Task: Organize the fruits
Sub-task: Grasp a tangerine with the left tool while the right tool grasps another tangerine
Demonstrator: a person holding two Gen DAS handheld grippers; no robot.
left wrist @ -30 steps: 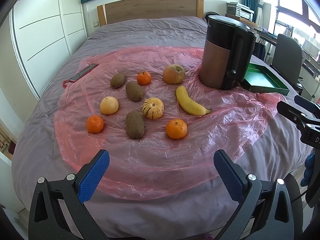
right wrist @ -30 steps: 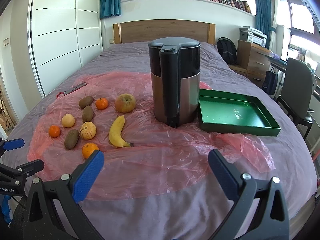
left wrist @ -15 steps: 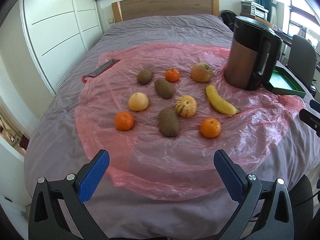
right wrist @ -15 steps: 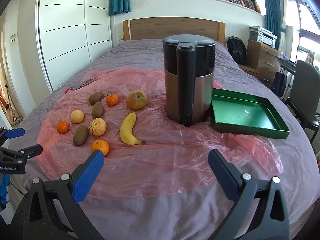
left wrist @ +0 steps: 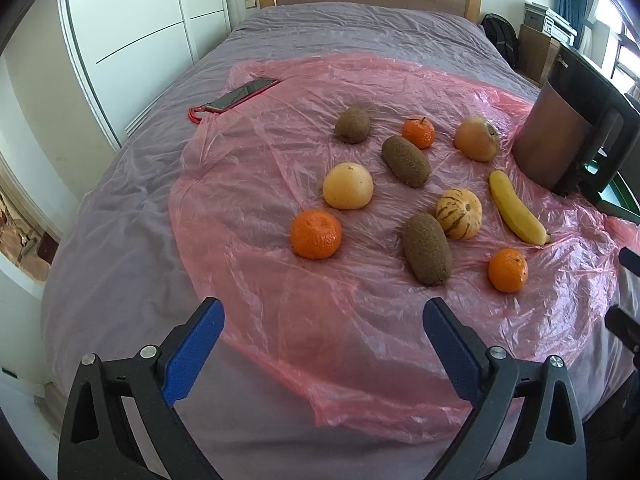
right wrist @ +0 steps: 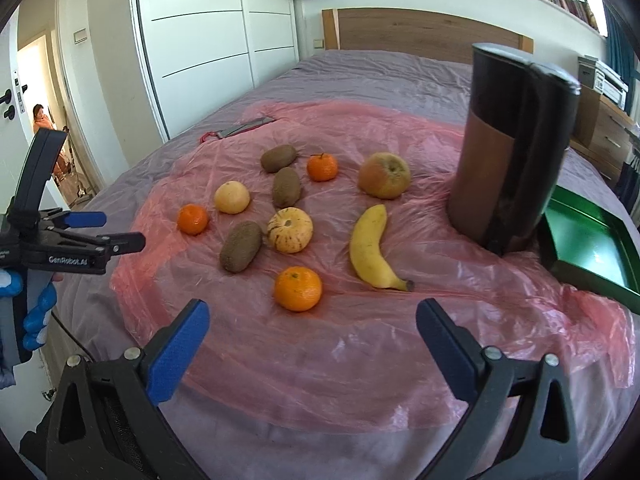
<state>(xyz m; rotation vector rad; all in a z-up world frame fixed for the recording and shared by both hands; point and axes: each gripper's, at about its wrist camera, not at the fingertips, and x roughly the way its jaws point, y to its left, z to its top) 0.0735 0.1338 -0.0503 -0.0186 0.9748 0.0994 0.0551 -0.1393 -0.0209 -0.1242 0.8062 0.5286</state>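
Several fruits lie on a pink plastic sheet (left wrist: 360, 320) on the bed: three tangerines, three kiwis, a pale round fruit (left wrist: 348, 186), a striped melon (left wrist: 459, 213), a banana (left wrist: 516, 212) and an apple (left wrist: 477, 139). My left gripper (left wrist: 322, 344) is open and empty, short of the near-left tangerine (left wrist: 316, 234). My right gripper (right wrist: 312, 348) is open and empty, just short of the near tangerine (right wrist: 298, 288), with the banana (right wrist: 370, 246) a little further right. The left gripper also shows in the right wrist view (right wrist: 100, 230).
A tall dark kettle (right wrist: 512, 144) stands right of the fruit, with a green tray (right wrist: 592, 252) beside it. A red-cased phone (left wrist: 236, 96) lies at the sheet's far left corner. White wardrobe doors run along the left; a wooden headboard is behind.
Both grippers have swung left and come closer to the fruit; the kettle and tray have slid toward the right edge of both views. Both stay open and empty.
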